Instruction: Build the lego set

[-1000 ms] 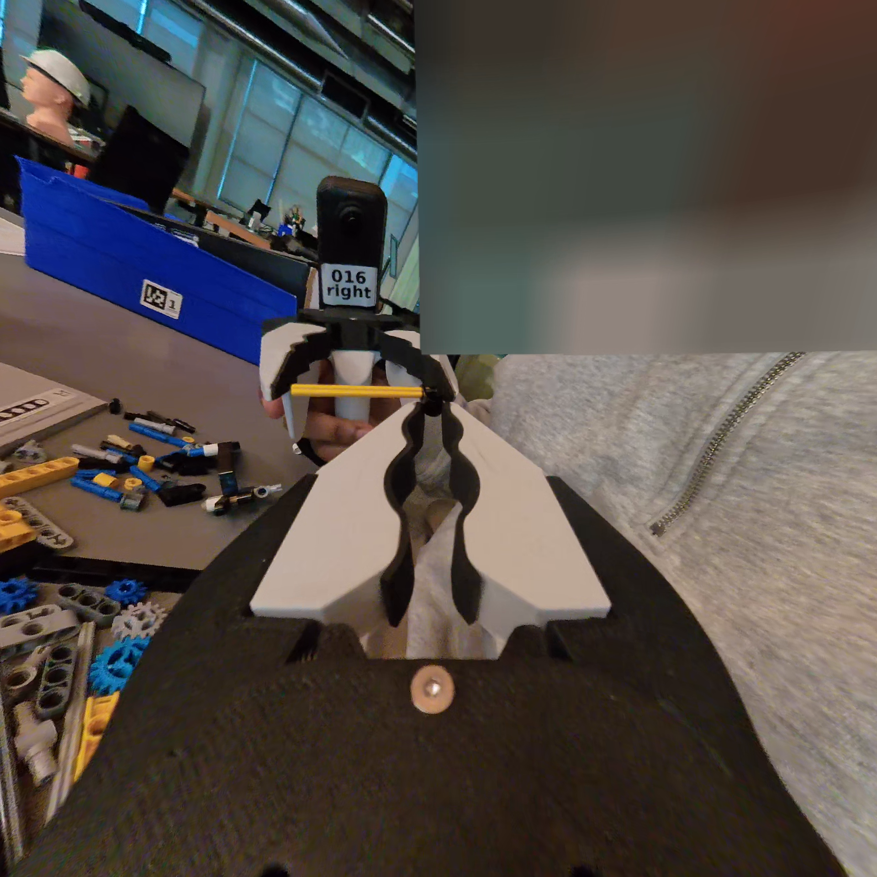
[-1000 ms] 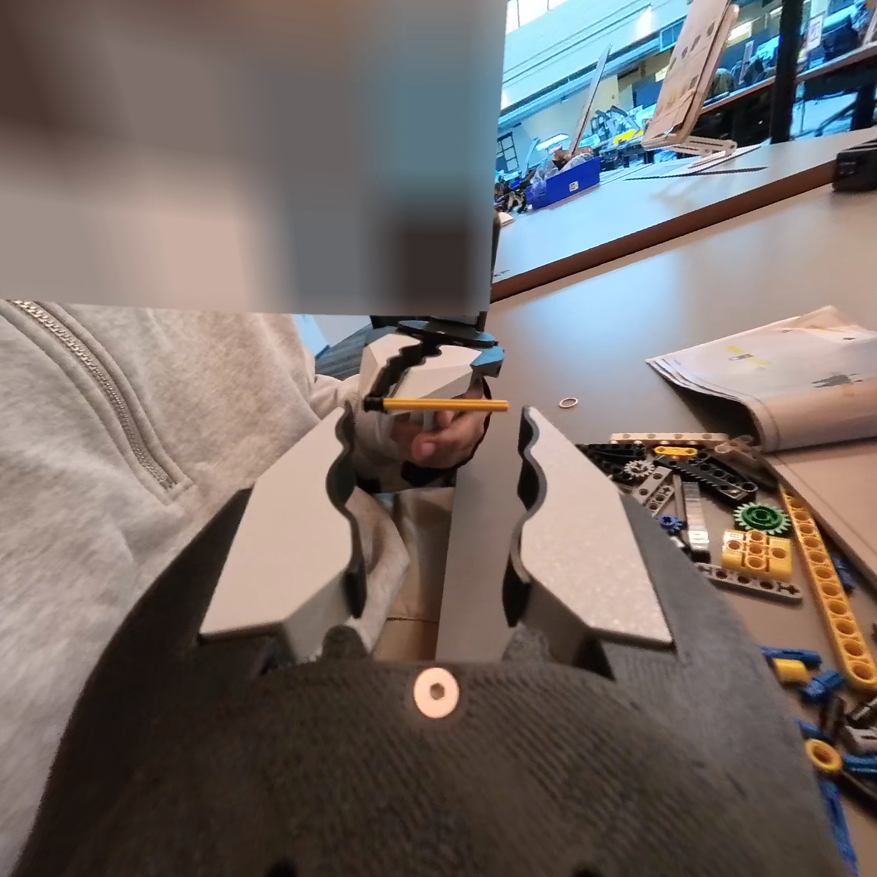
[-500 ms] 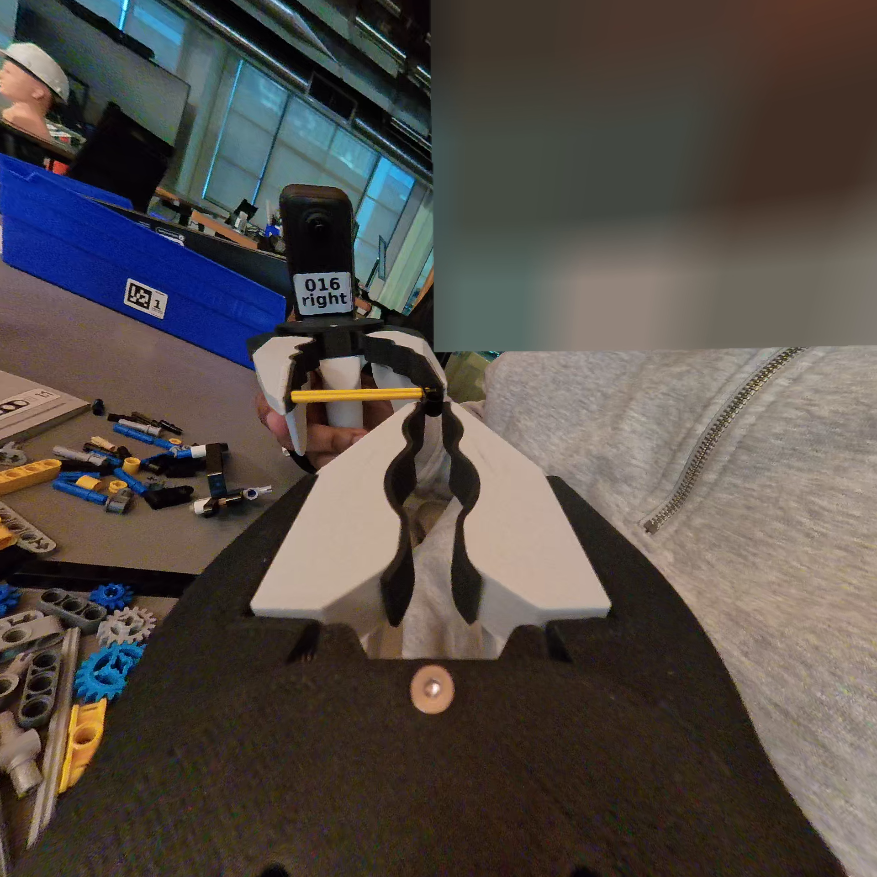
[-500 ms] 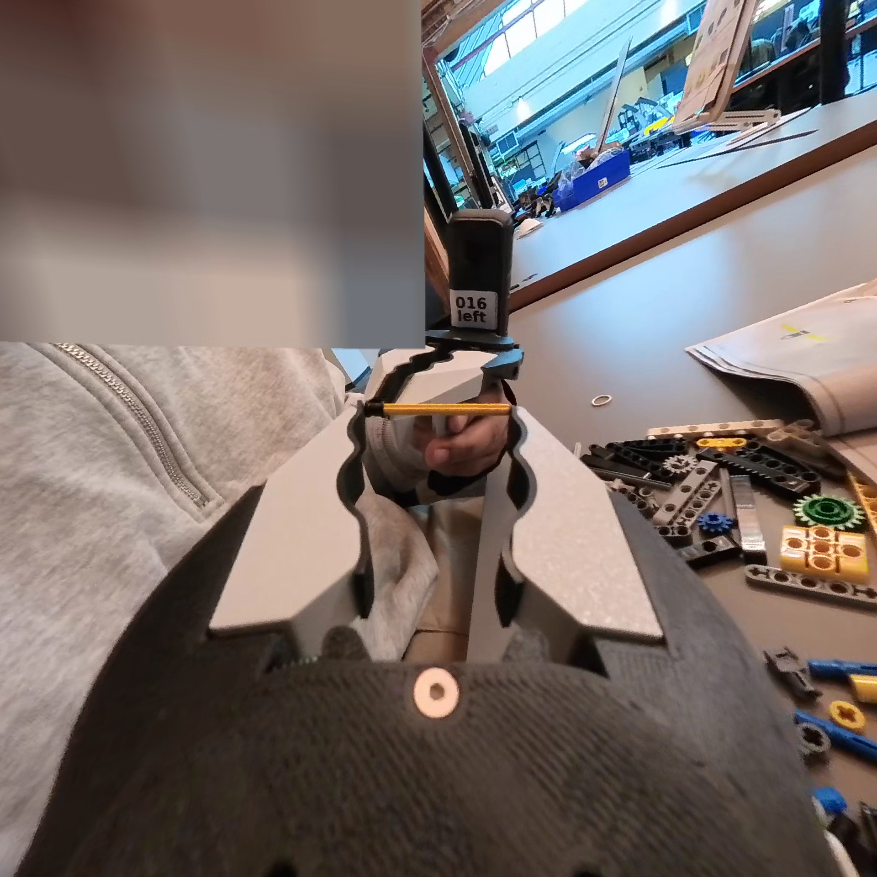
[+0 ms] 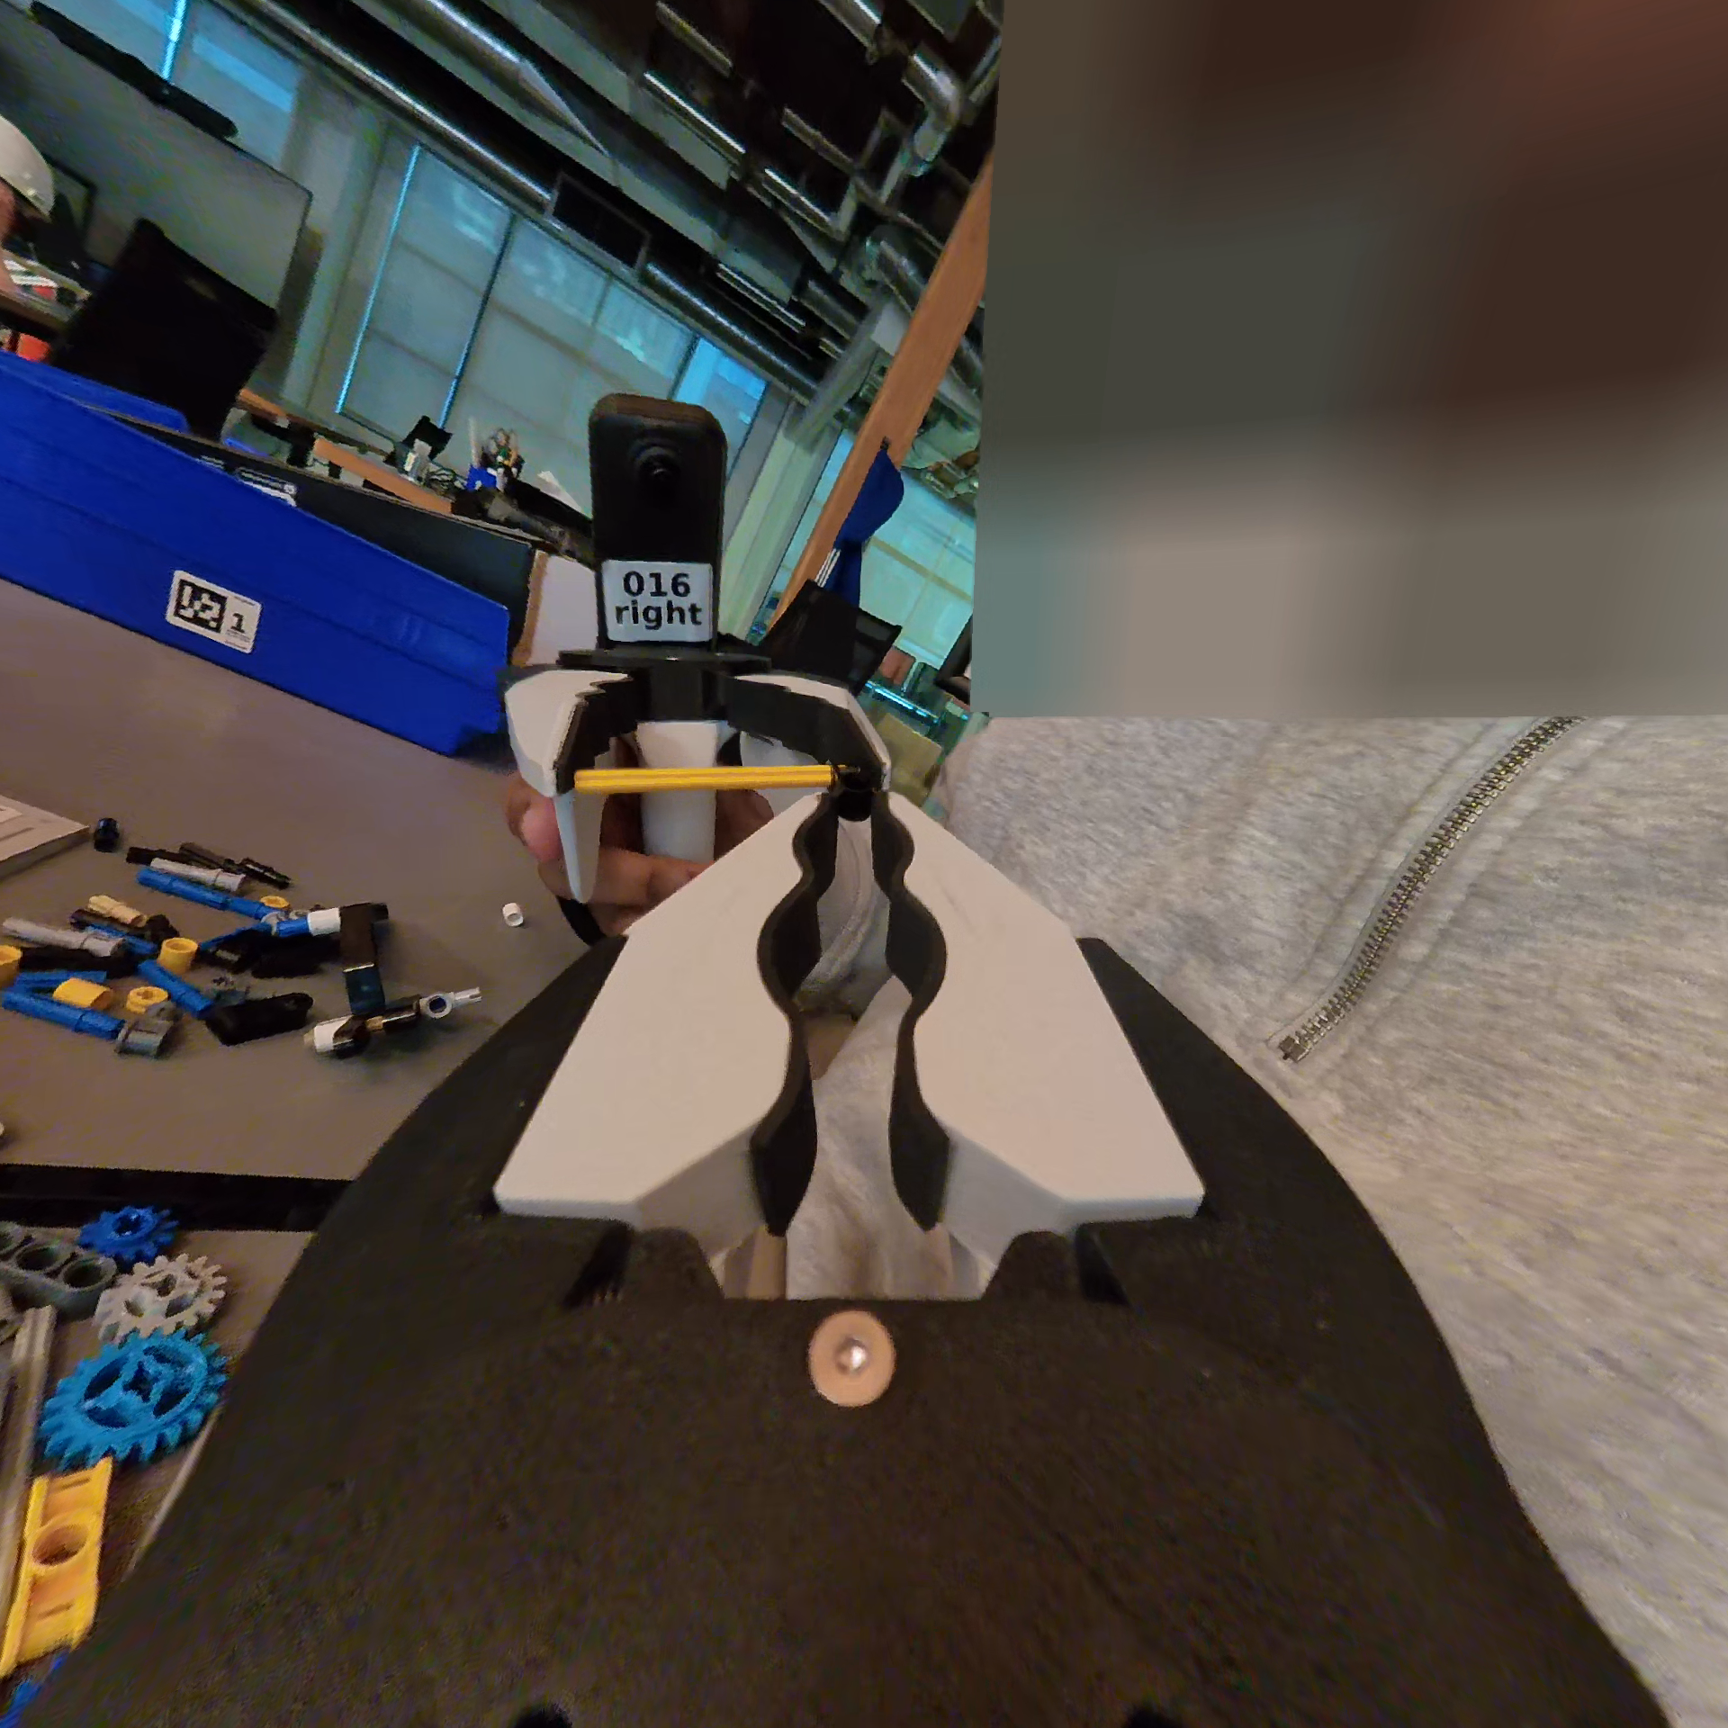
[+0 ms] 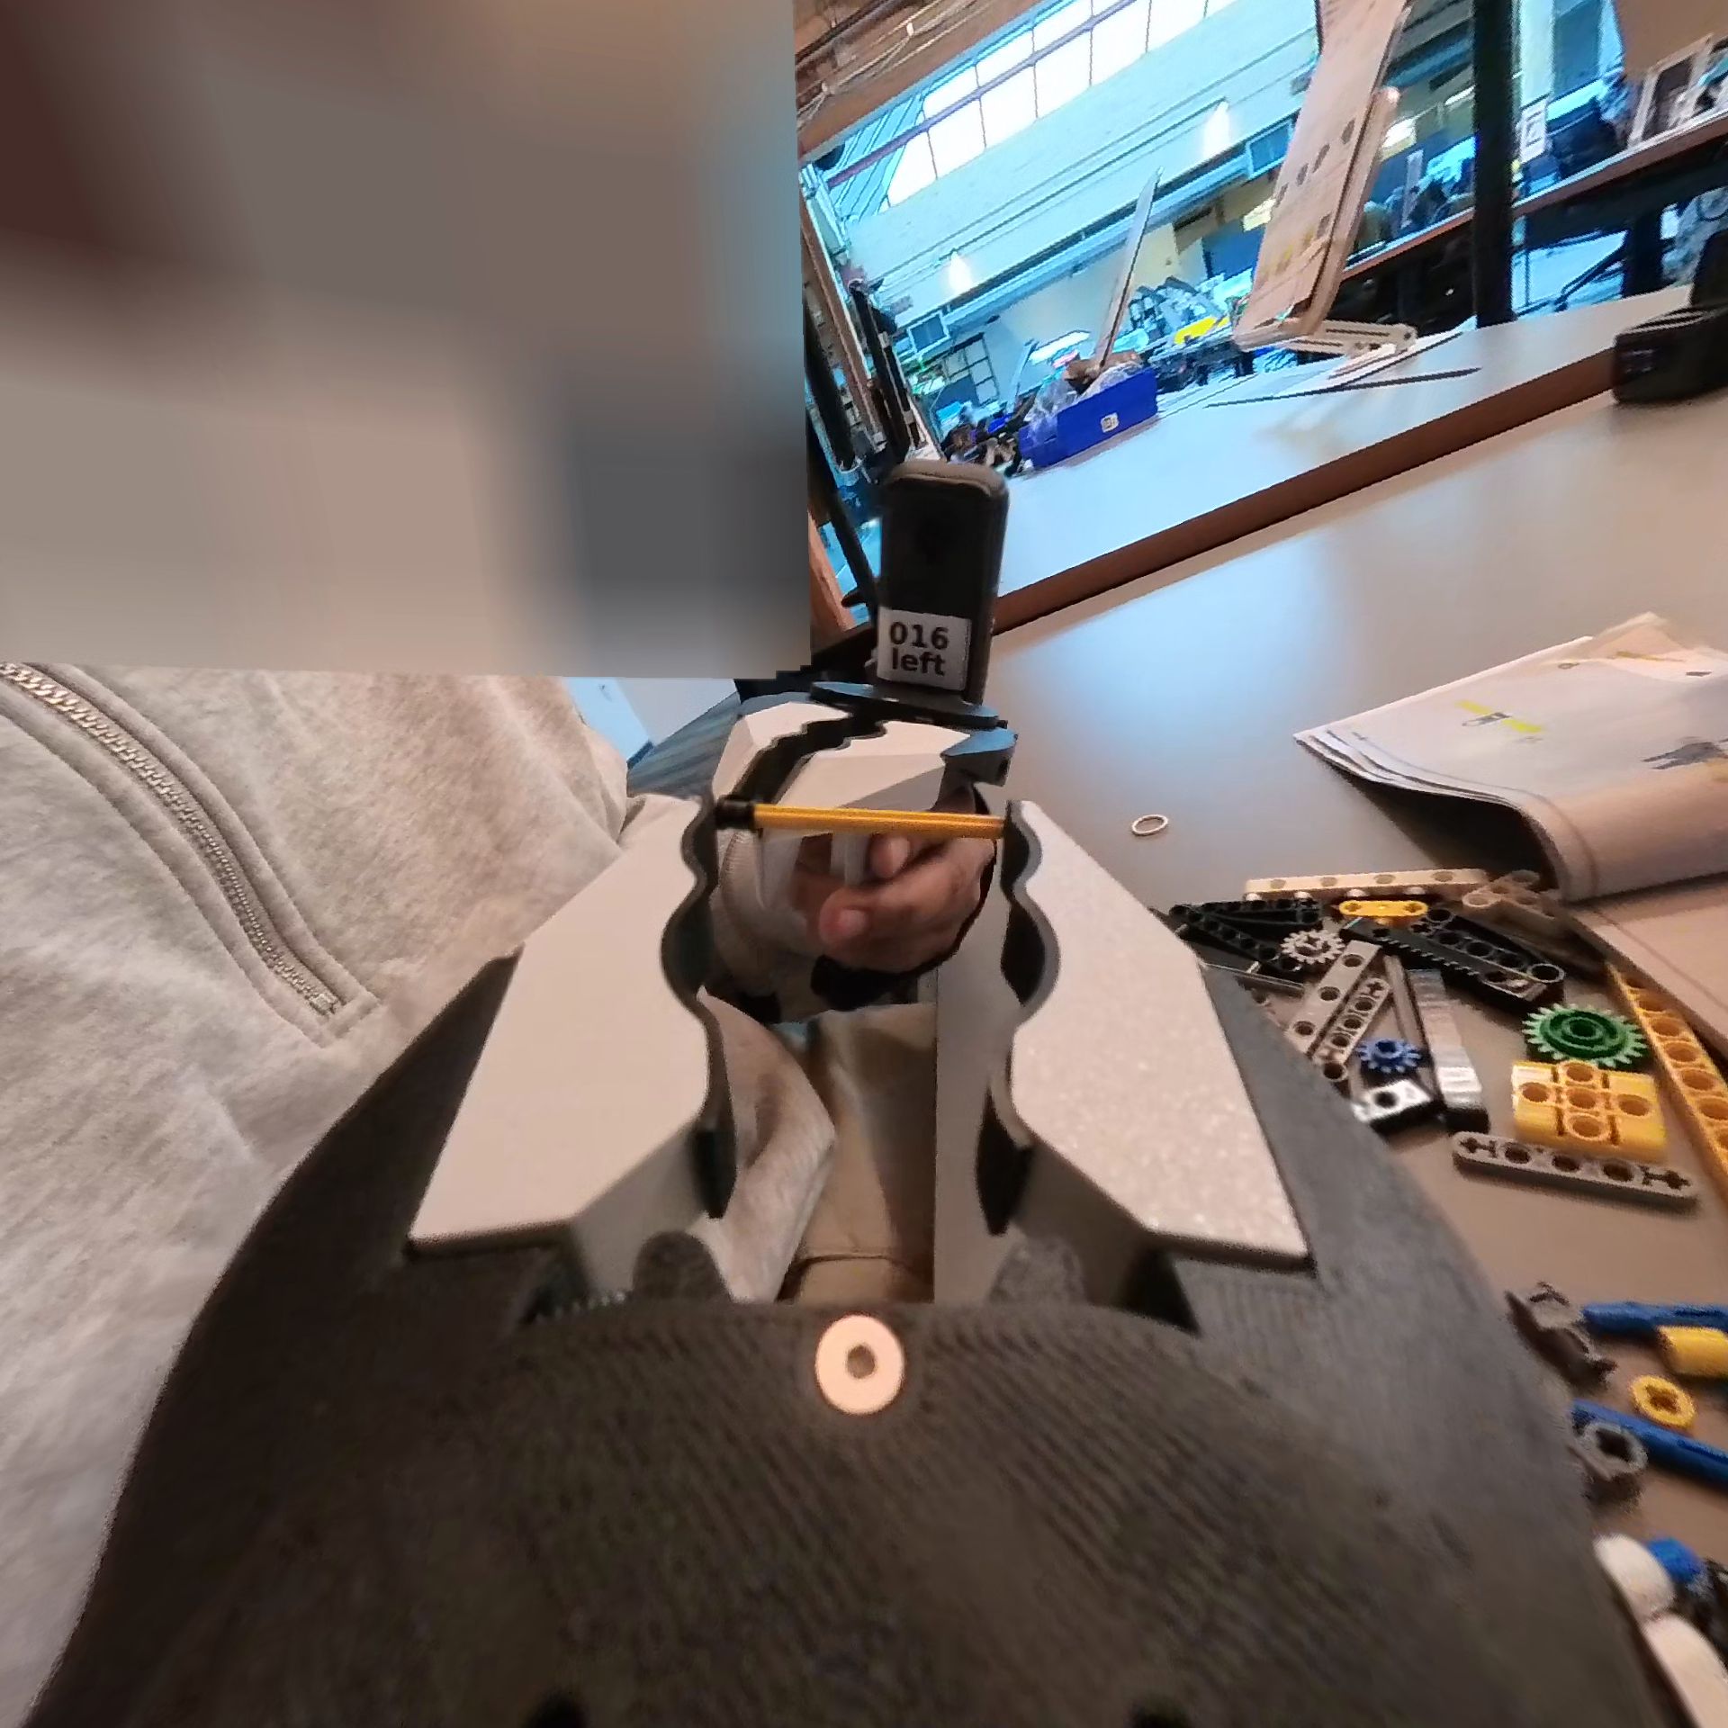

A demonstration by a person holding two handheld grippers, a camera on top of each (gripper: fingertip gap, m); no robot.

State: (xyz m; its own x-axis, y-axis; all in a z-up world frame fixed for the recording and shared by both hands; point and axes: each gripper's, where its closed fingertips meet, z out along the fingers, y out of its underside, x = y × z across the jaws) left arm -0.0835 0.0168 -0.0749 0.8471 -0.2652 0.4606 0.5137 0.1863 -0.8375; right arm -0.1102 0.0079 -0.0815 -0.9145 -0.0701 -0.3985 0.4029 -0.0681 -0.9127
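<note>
Left gripper (image 5: 853,812) clamped at its tips on a small black bush at one end of a thin yellow axle (image 5: 703,779), fingers nearly together, wavy black pads along the inner faces of smooth pale-grey wedges. Axle held level in the air in front of a grey fleece zip jacket (image 5: 1403,1075), well above the grey worktop (image 5: 280,776). Right gripper (image 6: 858,828) spread wide around the same axle (image 6: 879,822), free end touching or just beside the right finger's tip, bush end by the left finger; cannot tell whether either pad presses it. Open room between the two grippers only along the axle's length; worktop edge close to the body, a dark seam running across near the left.

Loose parts scattered on the worktop: blue and black pins (image 5: 196,944) to the left, toothed blue gears (image 5: 136,1400) nearer, a matte green gear (image 6: 1585,1035), a perforated yellow block (image 6: 1587,1106) and long holed beams to the right. Folded paper booklet (image 6: 1543,776) far right, blue plastic bin (image 5: 234,580) far left
</note>
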